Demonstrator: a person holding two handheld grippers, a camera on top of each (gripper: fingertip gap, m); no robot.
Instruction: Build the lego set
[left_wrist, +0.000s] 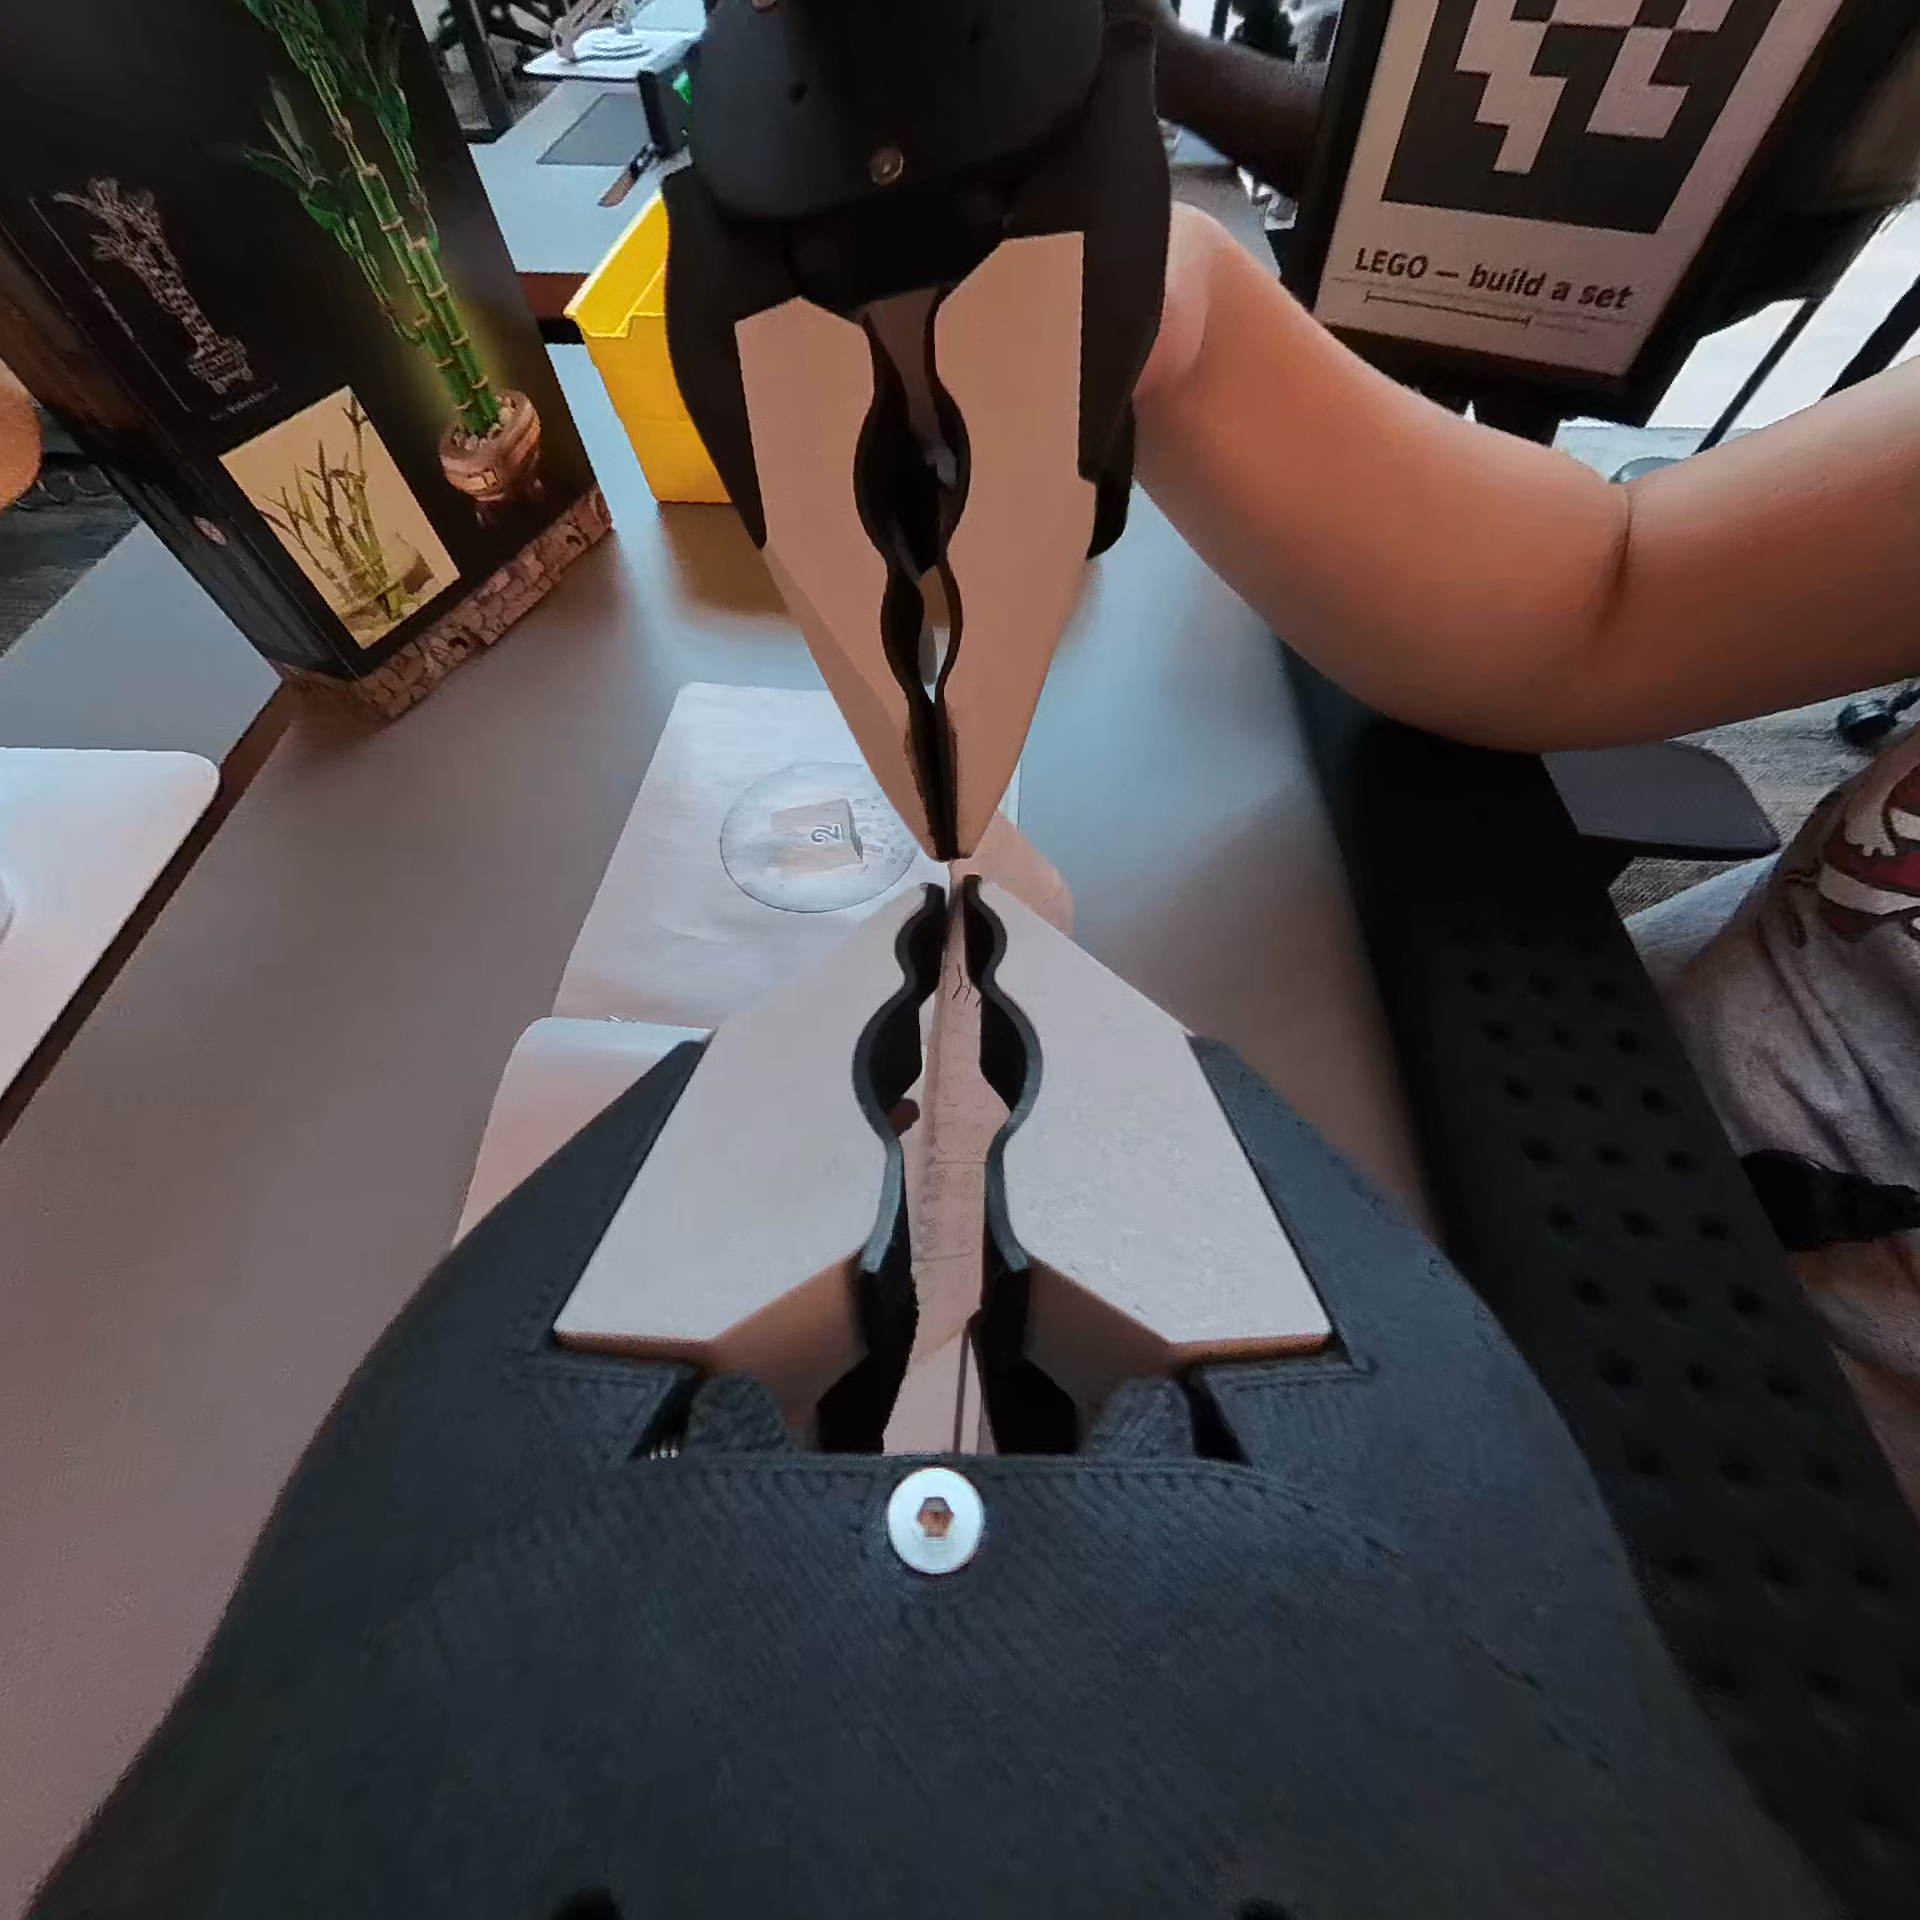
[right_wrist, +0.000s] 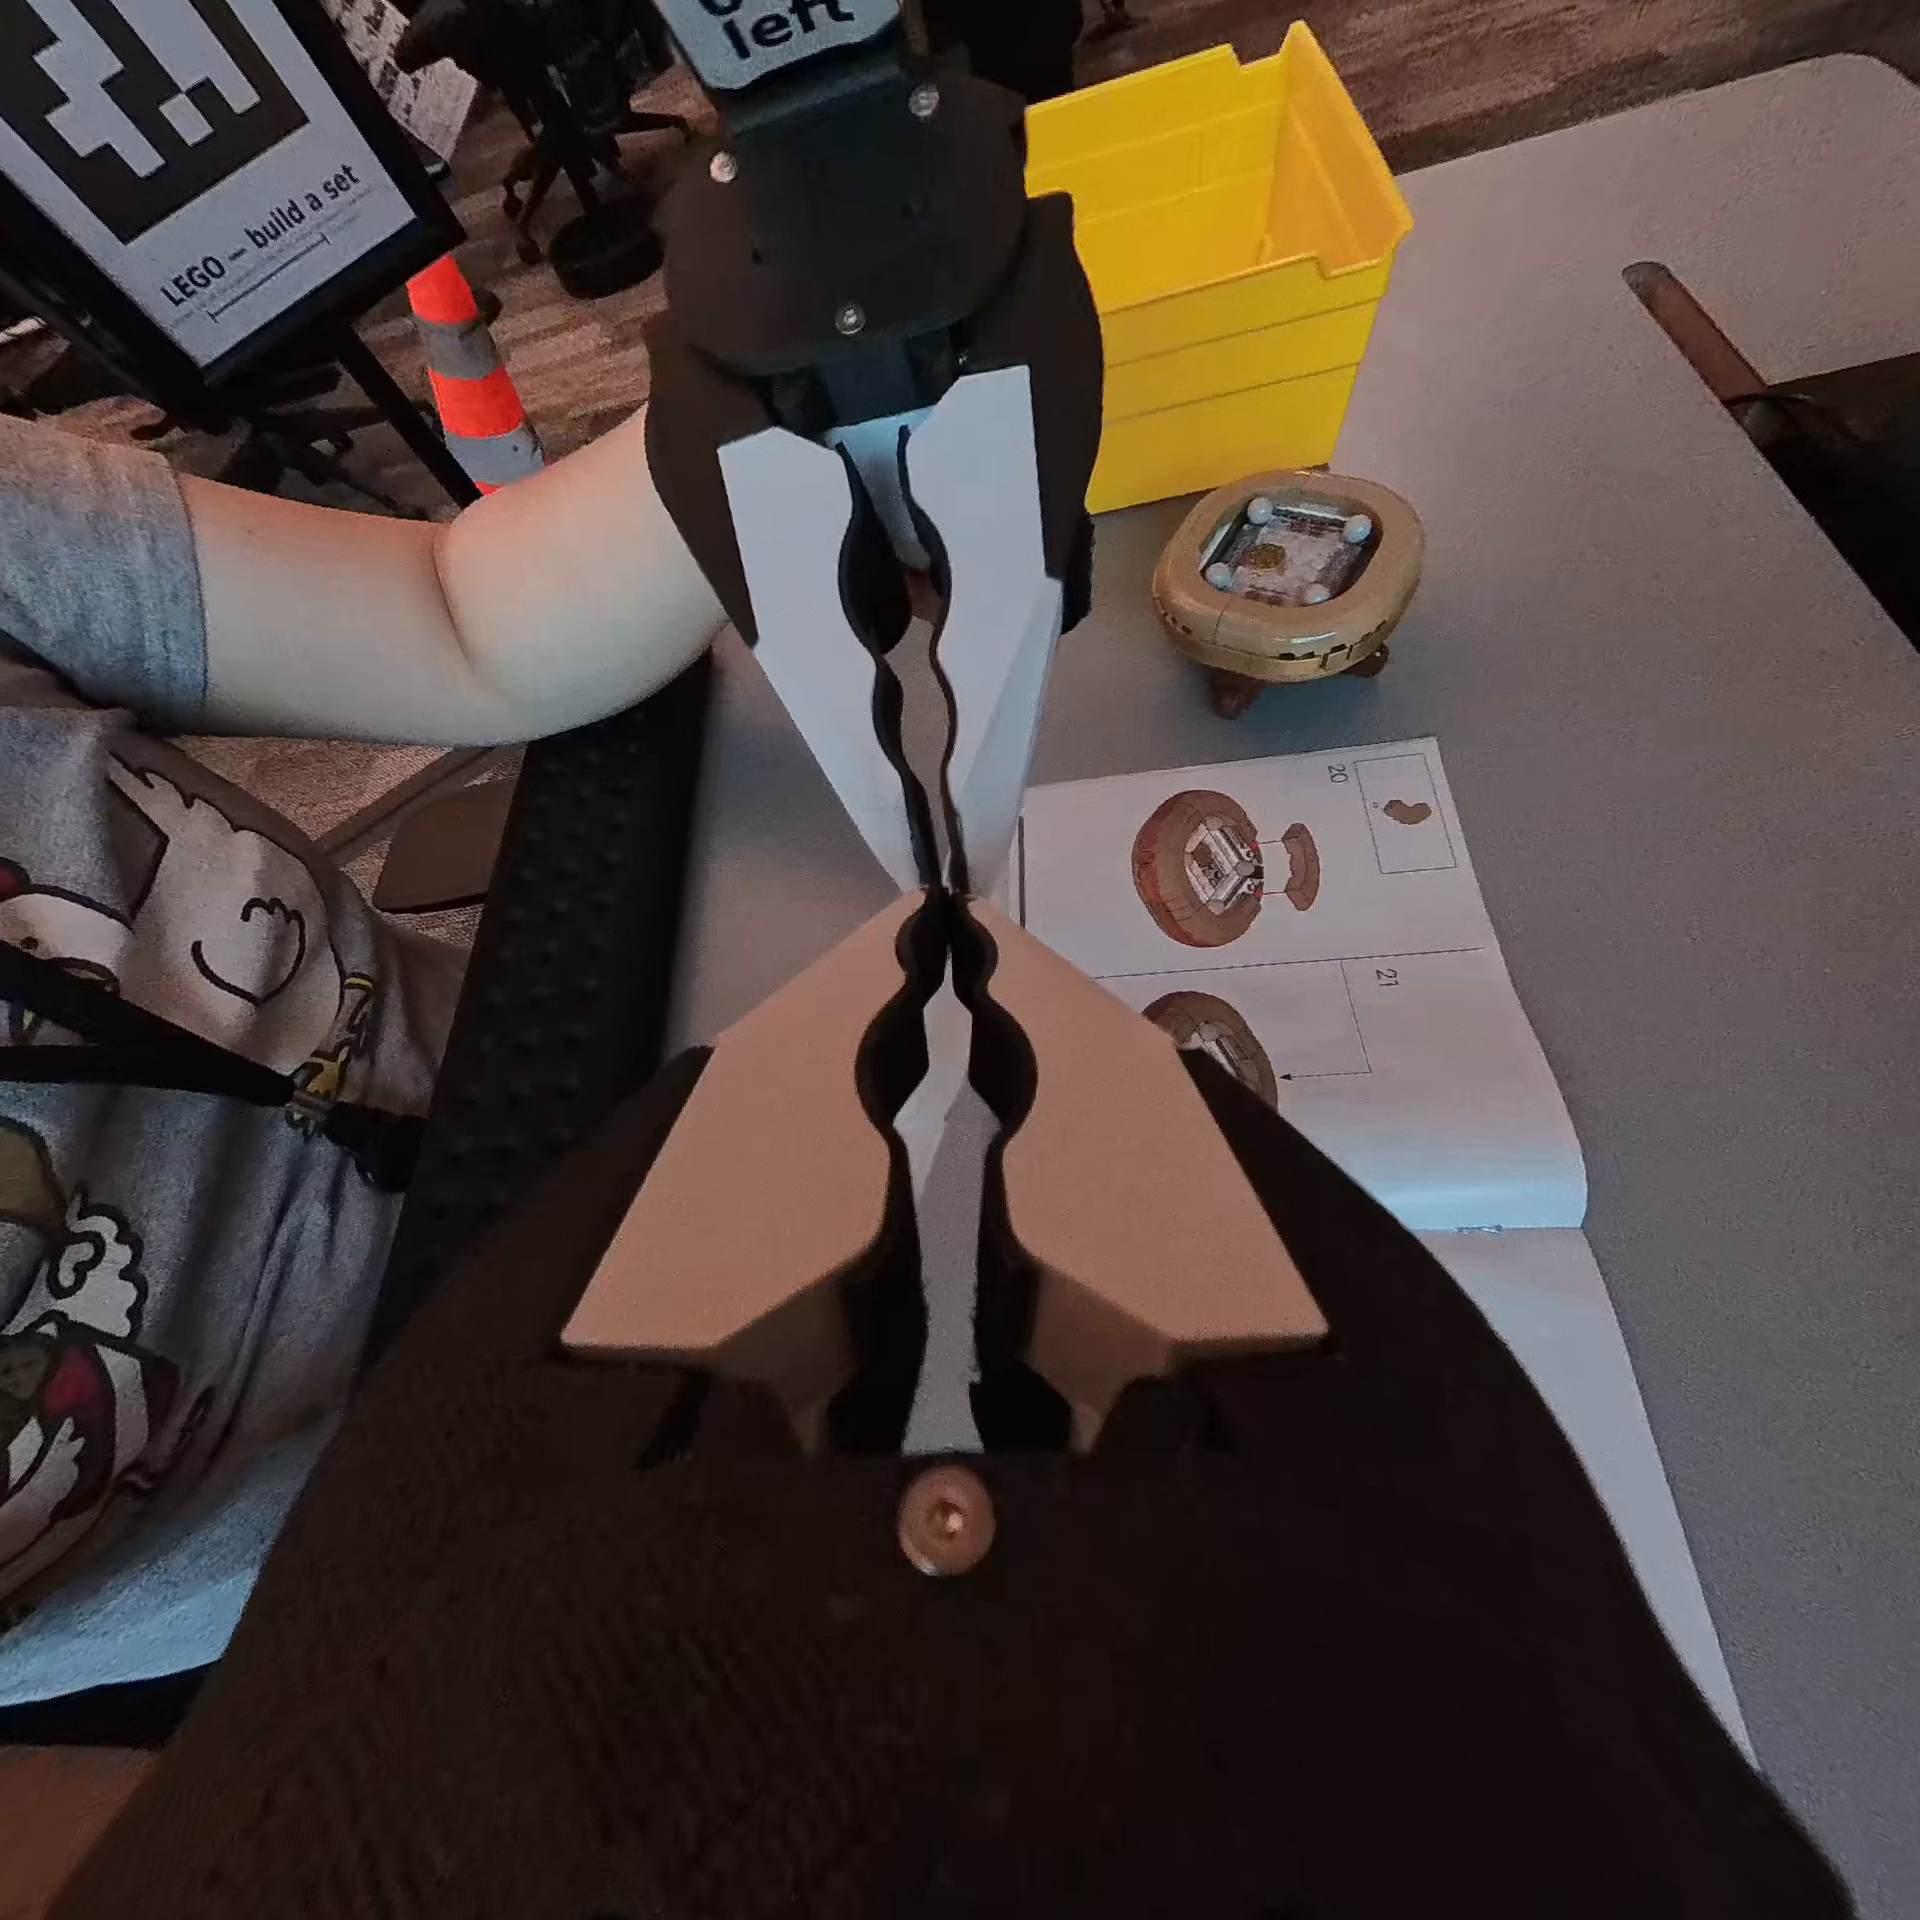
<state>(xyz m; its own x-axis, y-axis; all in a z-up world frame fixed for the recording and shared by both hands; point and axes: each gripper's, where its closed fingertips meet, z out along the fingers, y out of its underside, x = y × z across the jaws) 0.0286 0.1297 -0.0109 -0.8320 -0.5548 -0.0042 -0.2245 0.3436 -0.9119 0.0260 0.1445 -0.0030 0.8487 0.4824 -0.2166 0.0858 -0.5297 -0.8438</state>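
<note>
Both your grippers, left (left_wrist: 948, 896) and right (right_wrist: 943, 906), meet tip to tip at frame centre with jaws pinched nearly together and nothing visibly held, while the lego pot base (right_wrist: 1286, 590) waits upper right, so a careless swing risks toppling it.

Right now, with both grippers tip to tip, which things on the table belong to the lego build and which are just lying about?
Belongs to the build:
- tan oval brick pot base
- open white instruction booklet
- paper parts bag with a clear round window
- yellow plastic bin
- dark bamboo-picture set box

Lying about:
- orange traffic cone
- framed black-and-white marker sign
</note>
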